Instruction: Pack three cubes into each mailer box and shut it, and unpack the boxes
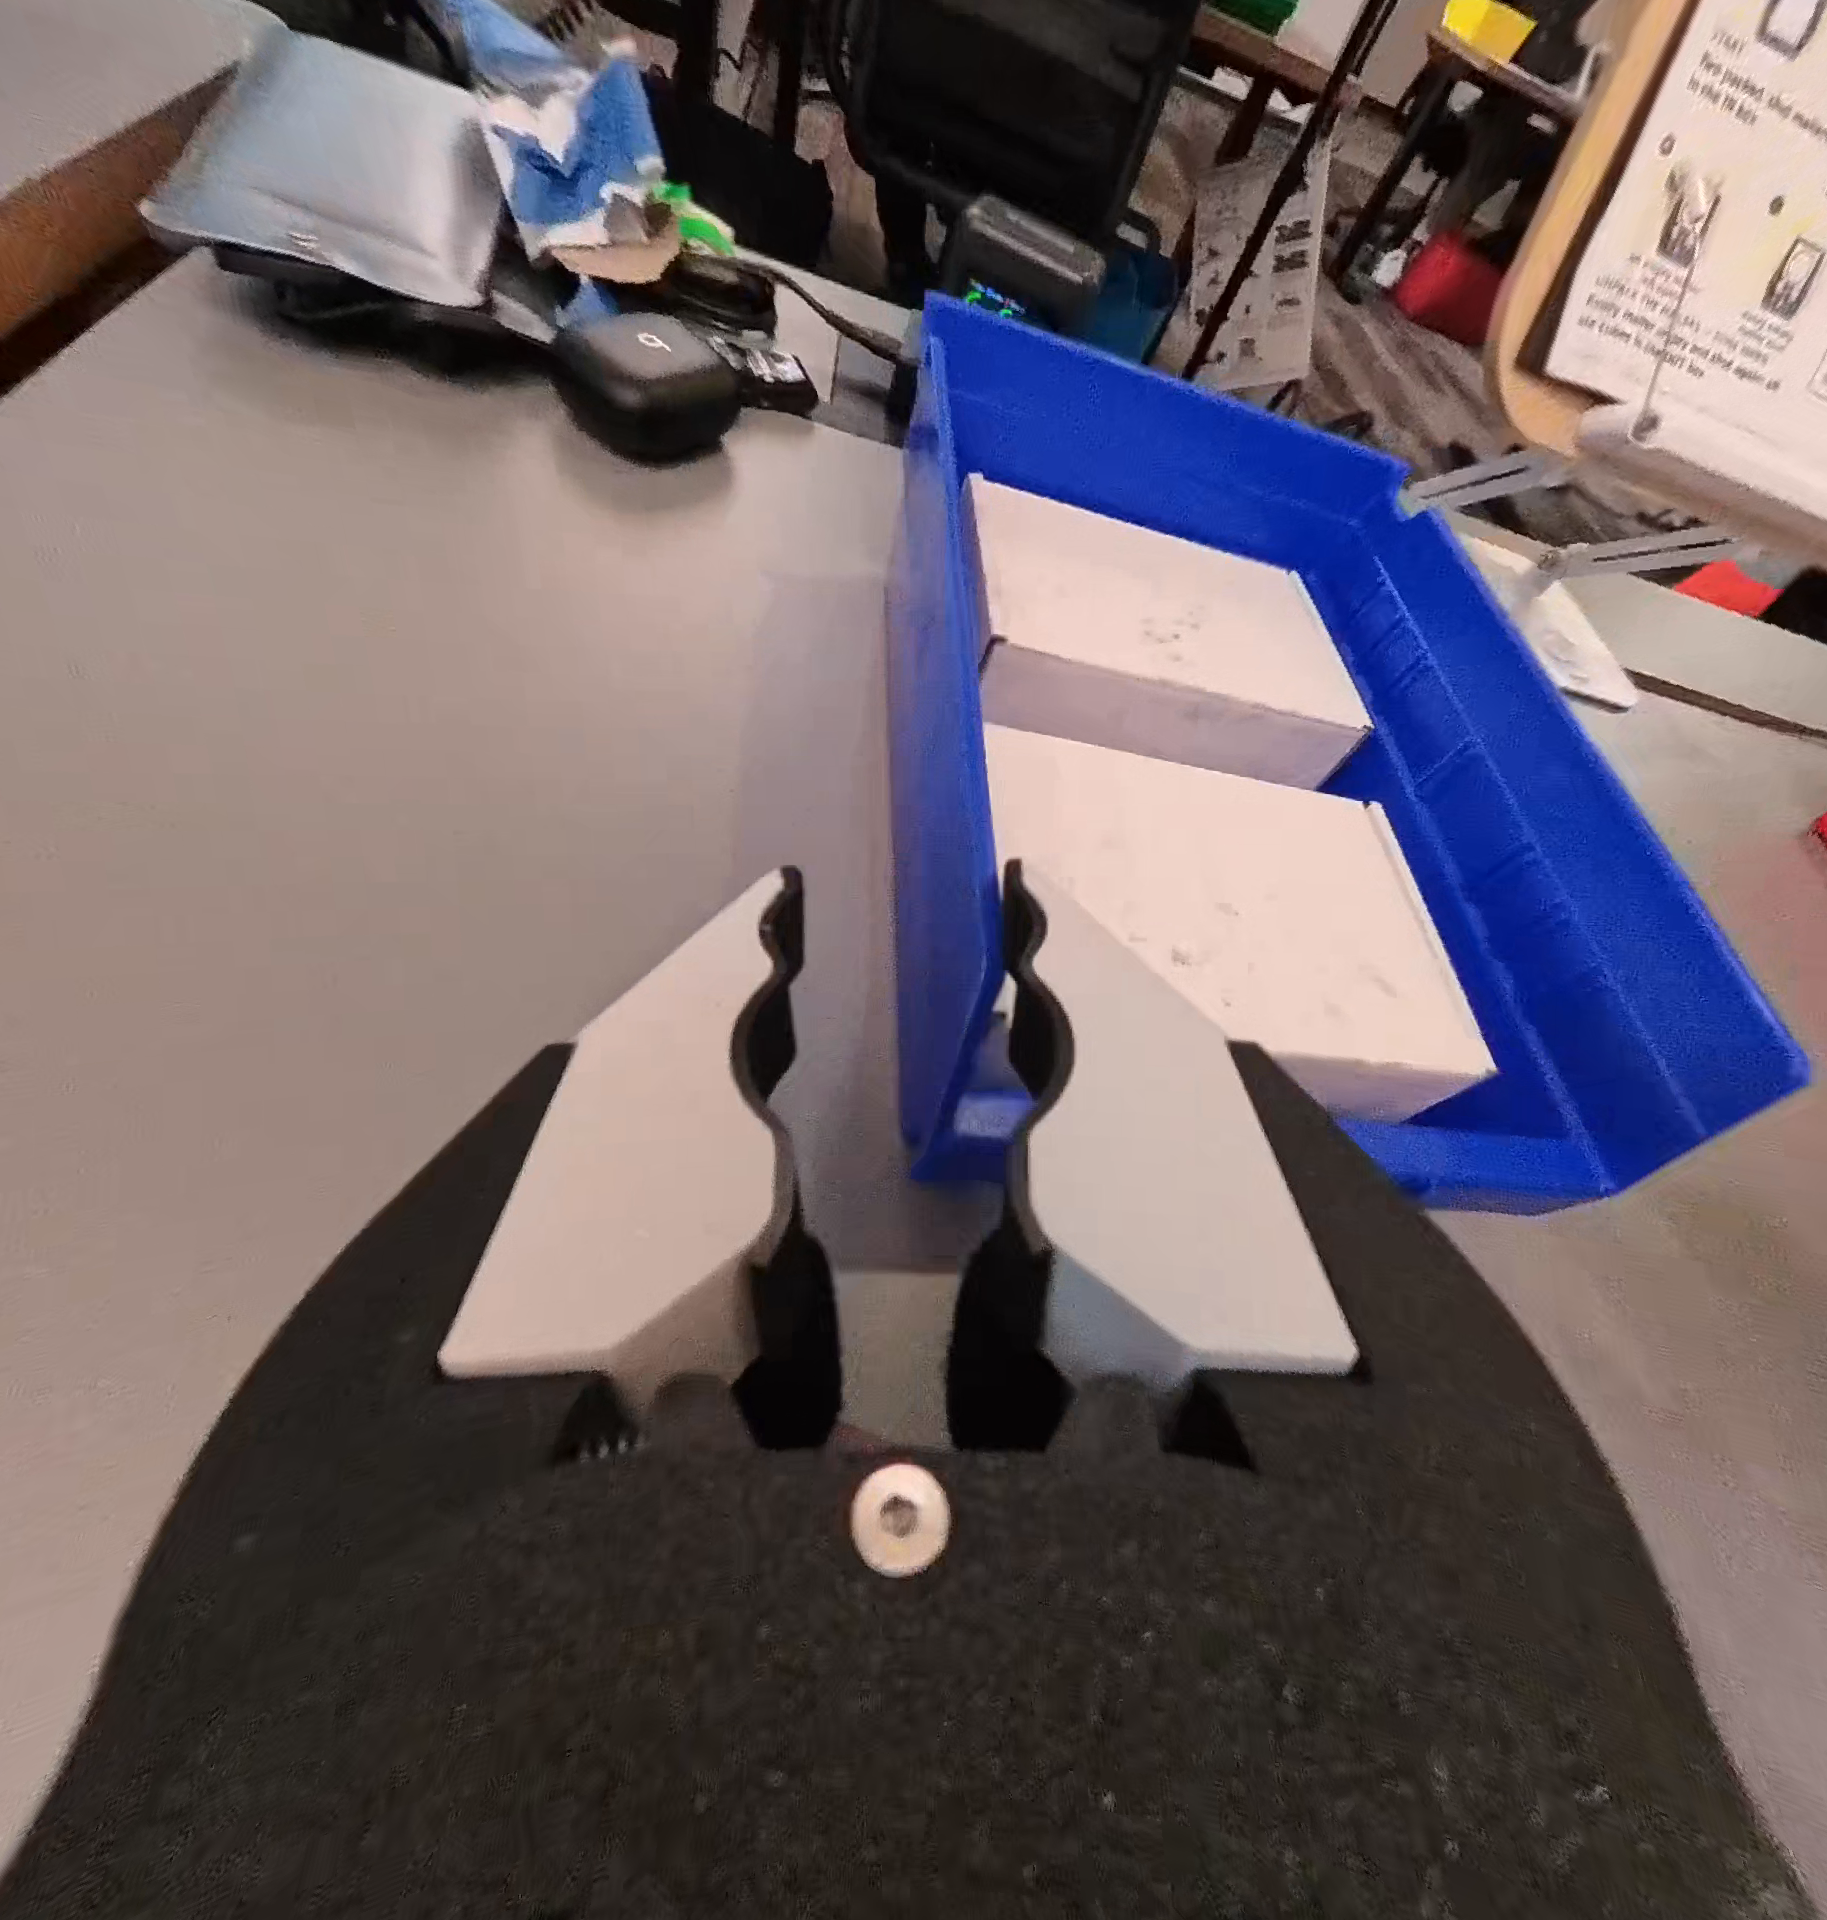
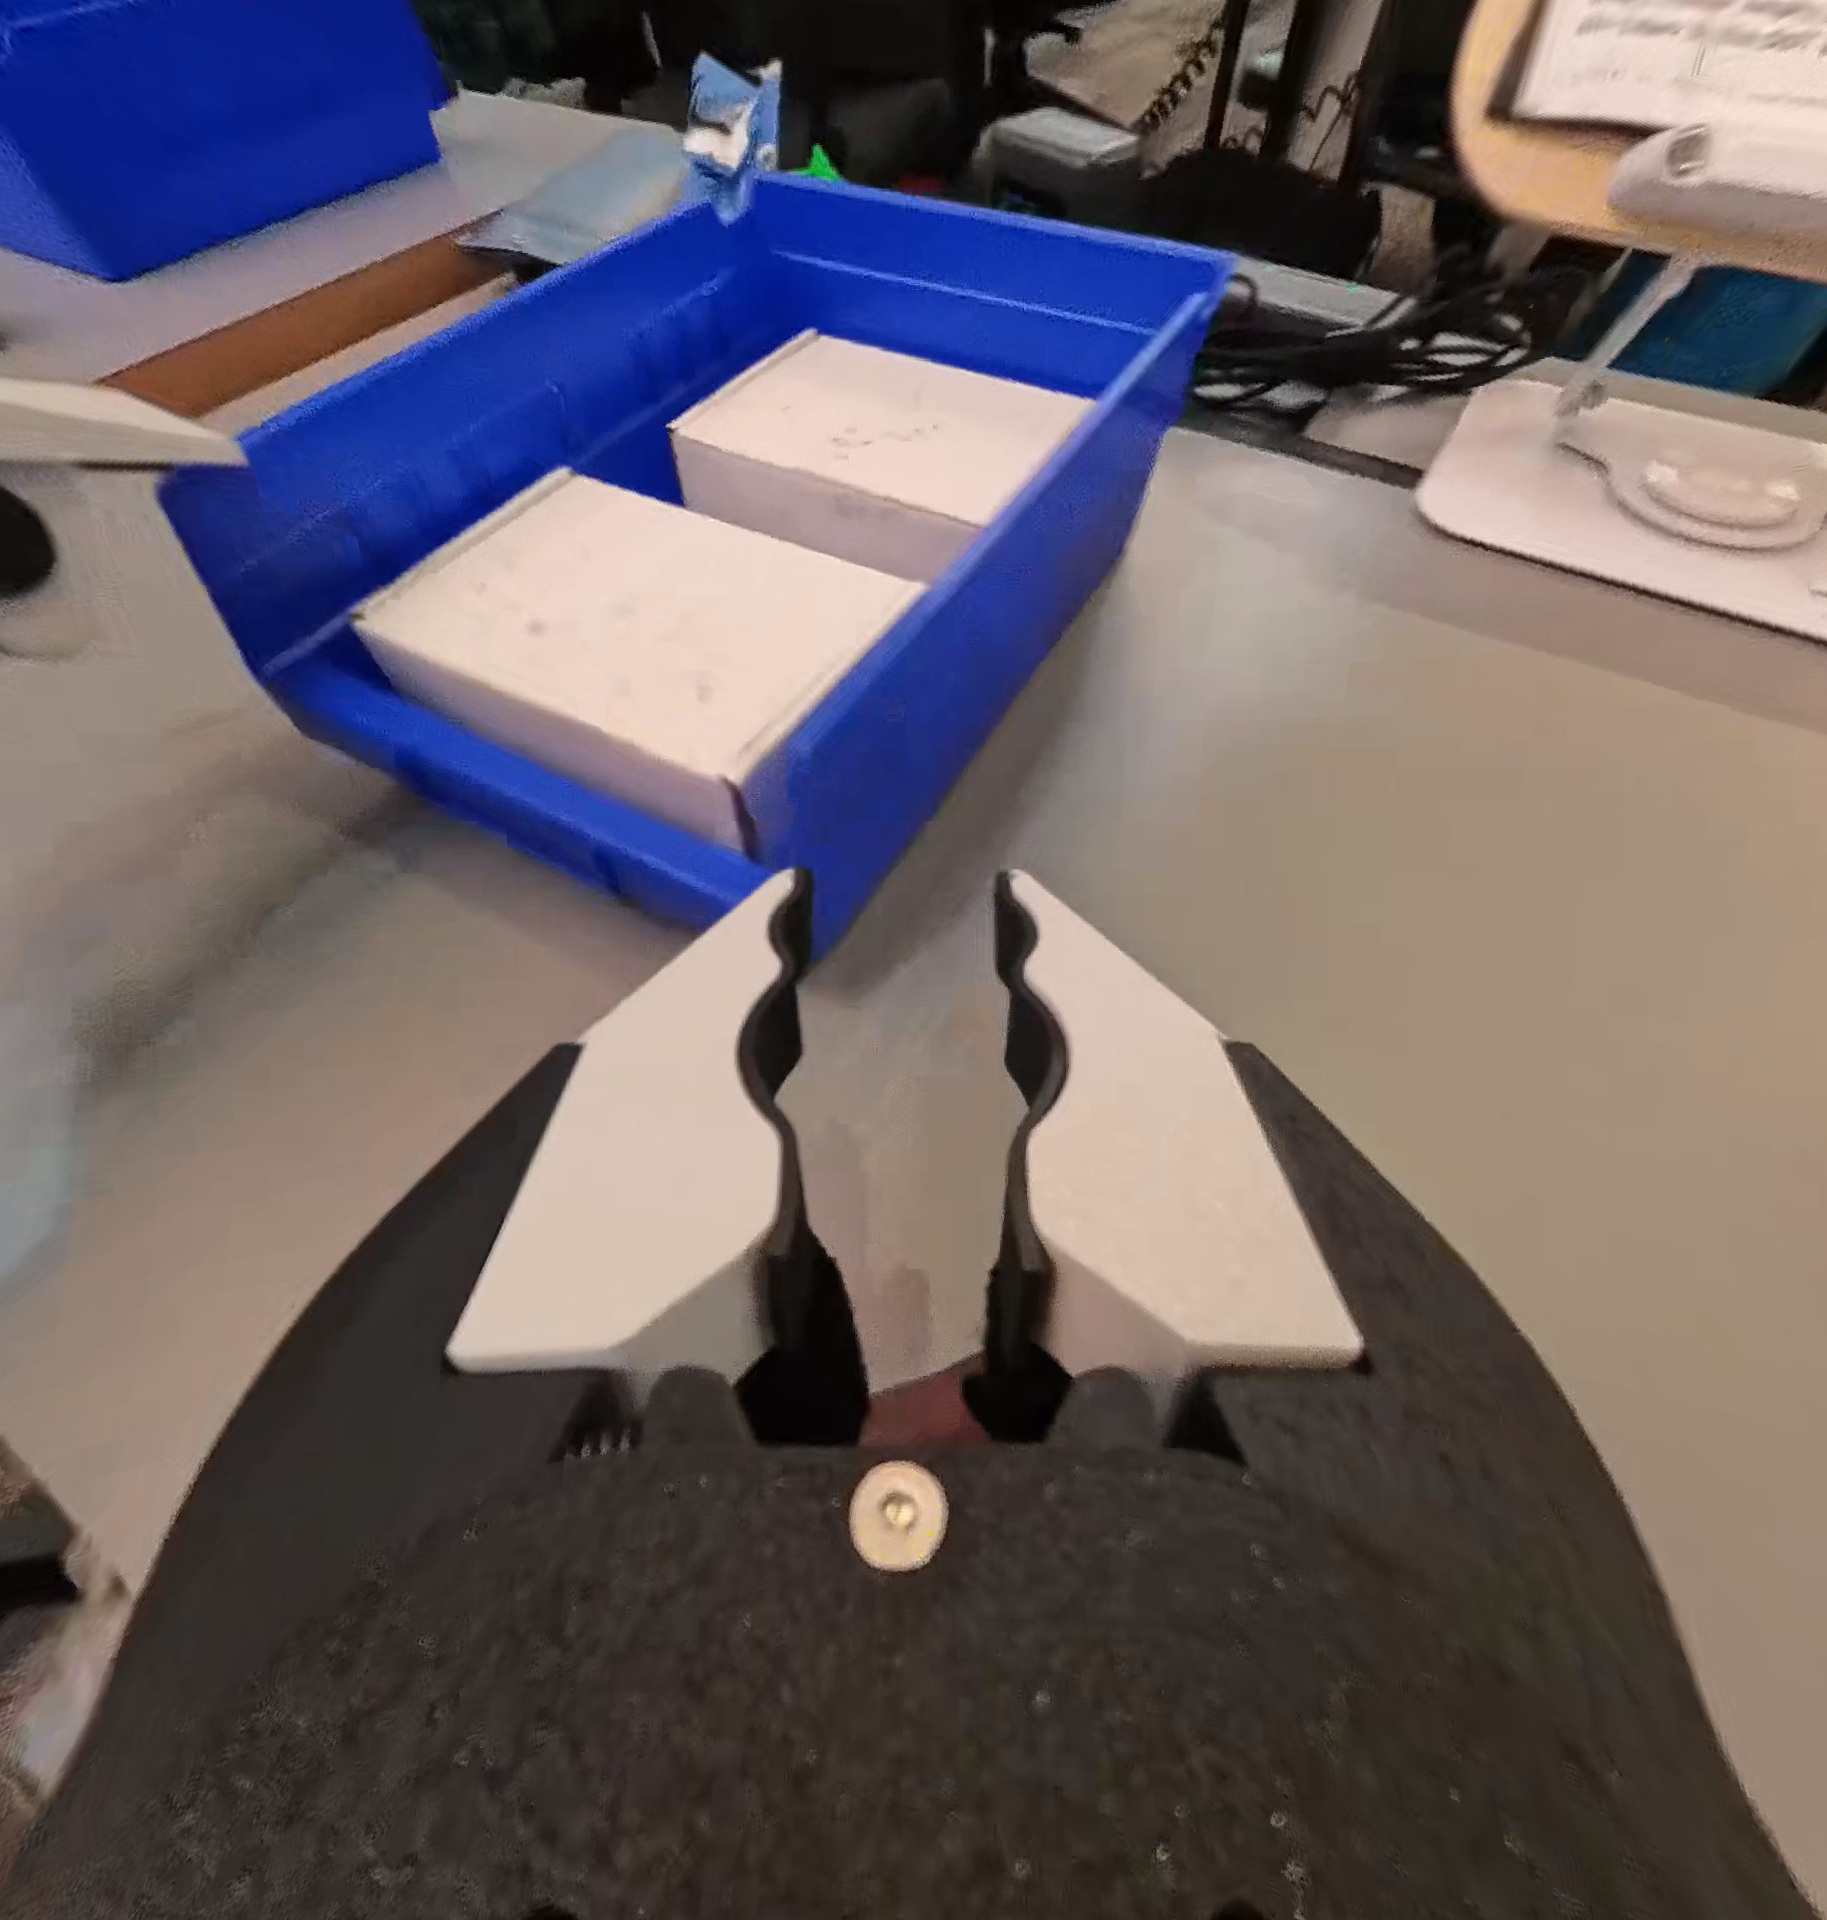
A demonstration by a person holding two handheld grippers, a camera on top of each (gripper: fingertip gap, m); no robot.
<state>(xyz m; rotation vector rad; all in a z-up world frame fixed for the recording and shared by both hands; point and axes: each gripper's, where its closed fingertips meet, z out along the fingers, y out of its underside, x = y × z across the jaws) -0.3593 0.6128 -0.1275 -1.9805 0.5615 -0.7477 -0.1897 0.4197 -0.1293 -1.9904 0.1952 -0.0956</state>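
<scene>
Our left tongs [image 1: 901, 904], two grey wedge fingers with wavy black pads on a black textured body, are released with a gap between the tips and nothing in them. They hover over the smooth grey desk [image 1: 369, 779], just beside the near left corner of the shallow blue plastic bin [image 1: 1511, 862]; the right-hand finger overlaps the bin's left wall in the left wrist view, but we cannot tell whether it touches.

Our right tongs [image 2: 901, 904], of the same make, are likewise released and empty, held above the desk [image 2: 1408, 935] at the near right corner of the same blue bin [image 2: 950, 665]. Whether the left-hand finger touches that corner we cannot tell. At the left edge of the right wrist view a grey finger tip of the left tongs [image 2: 88, 431] shows near the bin's far left corner.

Inside the bin lie two closed white cardboard mailer boxes, flat, one behind the other along its length: the nearer mailer box [image 1: 1231, 914] [image 2: 628, 634] and the farther mailer box [image 1: 1148, 623] [image 2: 878, 426], just beside each other.

Farther off on the desk we see a black rounded case [image 1: 649, 384], a grey padded pouch [image 1: 348, 197] with blue and white crumpled material [image 1: 576, 145] beside it, and a white lamp base [image 2: 1657, 509]. A second blue bin [image 2: 182, 114] stands at the far left
</scene>
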